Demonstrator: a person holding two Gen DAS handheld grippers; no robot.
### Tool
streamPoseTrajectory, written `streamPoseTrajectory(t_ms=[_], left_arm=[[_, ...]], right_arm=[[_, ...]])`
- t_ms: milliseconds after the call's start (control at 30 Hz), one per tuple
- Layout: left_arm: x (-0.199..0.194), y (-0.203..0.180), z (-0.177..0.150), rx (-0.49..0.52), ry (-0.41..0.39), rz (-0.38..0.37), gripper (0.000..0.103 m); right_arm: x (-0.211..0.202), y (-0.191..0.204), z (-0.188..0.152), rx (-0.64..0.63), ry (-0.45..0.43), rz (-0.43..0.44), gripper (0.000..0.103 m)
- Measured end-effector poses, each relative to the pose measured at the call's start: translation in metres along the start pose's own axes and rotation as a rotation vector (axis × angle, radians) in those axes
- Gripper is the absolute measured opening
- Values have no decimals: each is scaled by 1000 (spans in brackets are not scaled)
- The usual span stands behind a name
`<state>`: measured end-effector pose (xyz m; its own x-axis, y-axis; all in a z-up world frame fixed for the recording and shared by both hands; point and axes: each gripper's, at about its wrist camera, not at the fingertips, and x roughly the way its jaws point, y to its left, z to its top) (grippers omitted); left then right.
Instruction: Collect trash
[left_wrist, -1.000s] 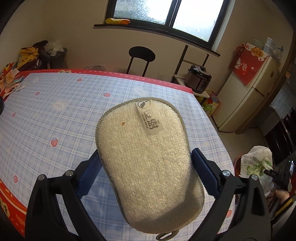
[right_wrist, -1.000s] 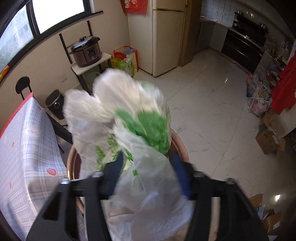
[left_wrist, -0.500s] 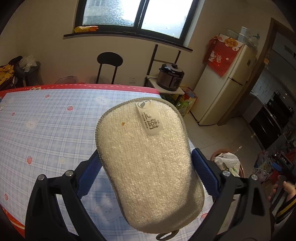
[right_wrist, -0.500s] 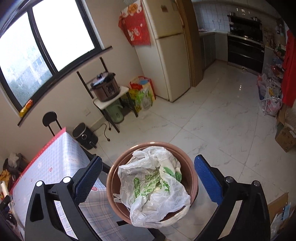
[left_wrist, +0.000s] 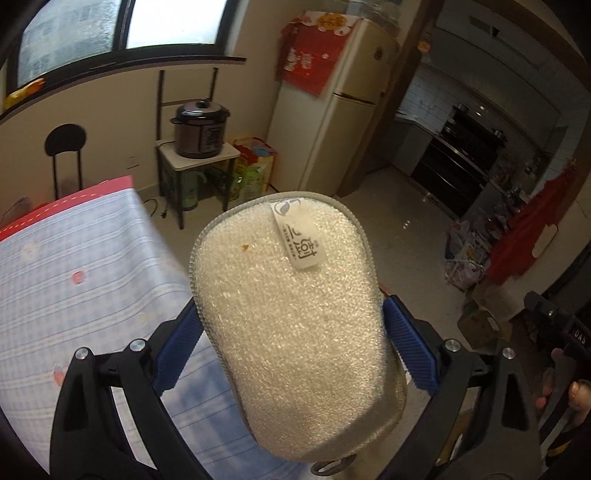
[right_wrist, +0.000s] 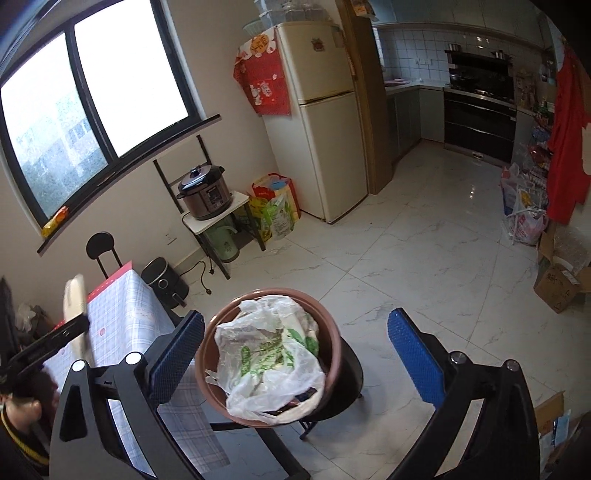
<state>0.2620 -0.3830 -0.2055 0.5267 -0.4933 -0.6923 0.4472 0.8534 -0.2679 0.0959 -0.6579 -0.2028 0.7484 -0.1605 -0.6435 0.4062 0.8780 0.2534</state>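
**Bag lies in the bin; sponge held in the left jaws**

The surface (left_wrist: 74, 266), covered by a blue checked cloth, is seen below and to the left of the left jaws, its edge ending just short of them. A brown round bin (right_wrist: 218, 373) stands on a dark stool, directly below and ahead of the right jaws, just beside the surface's edge. Inside the bin a white and green plastic bag (right_wrist: 266, 354) lies crumpled, filling most of the opening and lapping over the near rim.

The right gripper (right_wrist: 295, 354) is held above the bin with its jaws spread wide and nothing between them. The drop-off step is judged complete for this bag.

The left gripper (left_wrist: 291, 350) is pinched on a pale scrubbing sponge (left_wrist: 291, 317), which stands up between the jaws and hides most of what lies ahead. A small orange speck is seen on the sponge near its label.

The next move is judged to call for a turn of the right gripper towards the surface, where any remaining trash would have to be sought; none is visible in either view.
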Motion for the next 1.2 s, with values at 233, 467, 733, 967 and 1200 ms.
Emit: streamPoseTrajectory(t_ms=[233,467,733,967,1200], left_arm=[[65,-55,25,37,64,-145,97],[75,-65,32,27,56,-150,97],[26,-46,41,51,14,-88,97],[-65,-26,44,125,-80,-48,97],[-168,-2,34,162,-168,-37,97]], right_arm=[[-4,-34,-9,60,3,-37,98],[-4,-51,-10,90,2,-53,98],[-22,-30,0,49,-24,-36,98],[-64,21,5,-25,-64,-34,98],[-120,82,-5,-94,-124,-5,98]])
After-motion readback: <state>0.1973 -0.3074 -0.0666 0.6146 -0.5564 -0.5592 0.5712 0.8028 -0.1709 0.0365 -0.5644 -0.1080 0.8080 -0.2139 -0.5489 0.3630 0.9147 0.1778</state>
